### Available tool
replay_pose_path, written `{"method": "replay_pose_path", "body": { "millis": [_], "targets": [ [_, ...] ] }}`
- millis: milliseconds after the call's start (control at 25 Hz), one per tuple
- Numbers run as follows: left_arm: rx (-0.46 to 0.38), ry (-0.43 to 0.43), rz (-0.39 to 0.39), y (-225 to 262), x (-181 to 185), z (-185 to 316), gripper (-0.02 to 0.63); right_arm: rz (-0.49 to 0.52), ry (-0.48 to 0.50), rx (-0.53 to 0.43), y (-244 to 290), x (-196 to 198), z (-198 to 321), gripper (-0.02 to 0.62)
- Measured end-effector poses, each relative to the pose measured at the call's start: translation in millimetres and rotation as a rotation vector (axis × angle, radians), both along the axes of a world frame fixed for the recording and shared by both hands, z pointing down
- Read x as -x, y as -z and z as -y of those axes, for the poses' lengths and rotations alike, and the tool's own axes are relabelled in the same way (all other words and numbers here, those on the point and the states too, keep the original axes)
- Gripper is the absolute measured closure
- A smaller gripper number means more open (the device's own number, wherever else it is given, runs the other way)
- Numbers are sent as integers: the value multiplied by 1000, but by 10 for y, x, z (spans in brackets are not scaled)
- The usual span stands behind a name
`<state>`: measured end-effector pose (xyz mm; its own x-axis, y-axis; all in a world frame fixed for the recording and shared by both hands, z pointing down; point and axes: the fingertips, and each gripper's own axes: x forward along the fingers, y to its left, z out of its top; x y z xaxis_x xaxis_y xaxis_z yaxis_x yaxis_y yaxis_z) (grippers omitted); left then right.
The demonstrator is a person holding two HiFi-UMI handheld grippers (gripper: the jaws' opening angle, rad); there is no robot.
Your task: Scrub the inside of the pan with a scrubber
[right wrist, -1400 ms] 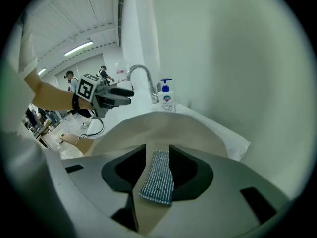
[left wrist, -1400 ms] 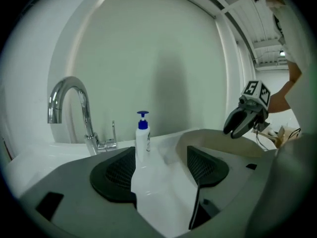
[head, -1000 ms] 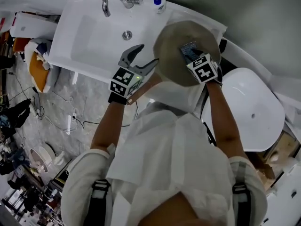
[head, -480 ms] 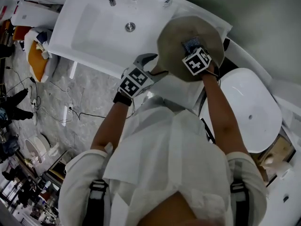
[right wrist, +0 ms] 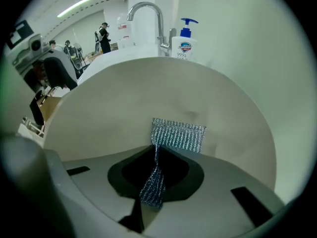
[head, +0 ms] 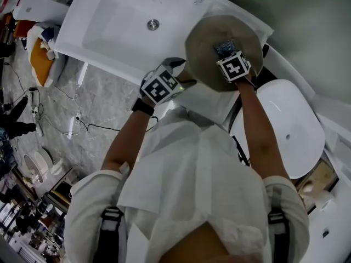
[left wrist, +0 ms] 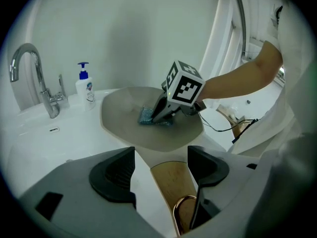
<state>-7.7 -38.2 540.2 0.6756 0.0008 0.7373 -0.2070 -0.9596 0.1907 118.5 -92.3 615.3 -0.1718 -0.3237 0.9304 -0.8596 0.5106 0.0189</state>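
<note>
The round beige pan (head: 205, 43) rests on the sink counter's right end. A blue-grey mesh scrubber (right wrist: 178, 135) lies on its inside. My right gripper (head: 227, 58) reaches into the pan and its jaws are closing; the scrubber's near end is pinched into a narrow strip between them (right wrist: 153, 185). The left gripper view shows that gripper (left wrist: 161, 114) tipped down onto the scrubber (left wrist: 145, 115). My left gripper (left wrist: 161, 165) is at the pan's wooden handle (left wrist: 171, 187). The handle lies between its jaws, with a gap on the left side.
A white sink basin (head: 109, 26) with a chrome faucet (left wrist: 29, 68) lies left of the pan. A soap pump bottle (right wrist: 185, 41) stands behind the pan. A white oval fixture (head: 290, 130) sits to the right. Cables run over the marble floor (head: 71, 119).
My left gripper has moved right, from beside the sink edge to around the pan's handle. The right gripper stays over the scrubber inside the pan.
</note>
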Motion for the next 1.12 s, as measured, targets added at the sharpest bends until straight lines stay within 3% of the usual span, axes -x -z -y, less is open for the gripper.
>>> {"method": "replay_pose_path", "body": {
  "millis": [160, 440, 560, 680, 920, 1120],
  "targets": [
    [0, -9, 24, -35, 9, -2, 267, 56, -105, -37, 45, -65, 121, 568],
    [38, 13, 22, -49, 15, -17, 267, 191, -442, -160, 134, -329, 538, 566],
    [42, 11, 22, -54, 15, -13, 267, 278, -516, -219, 165, -273, 733, 566],
    [47, 6, 23, -56, 7, -9, 265, 345, -495, -245, 188, -76, 878, 566],
    [53, -4, 27, -68, 2, 0, 265, 484, -361, -224, 295, 447, 925, 566],
    [53, -3, 27, -69, 14, -3, 265, 621, -226, -114, 351, 817, 695, 566]
  ]
}}
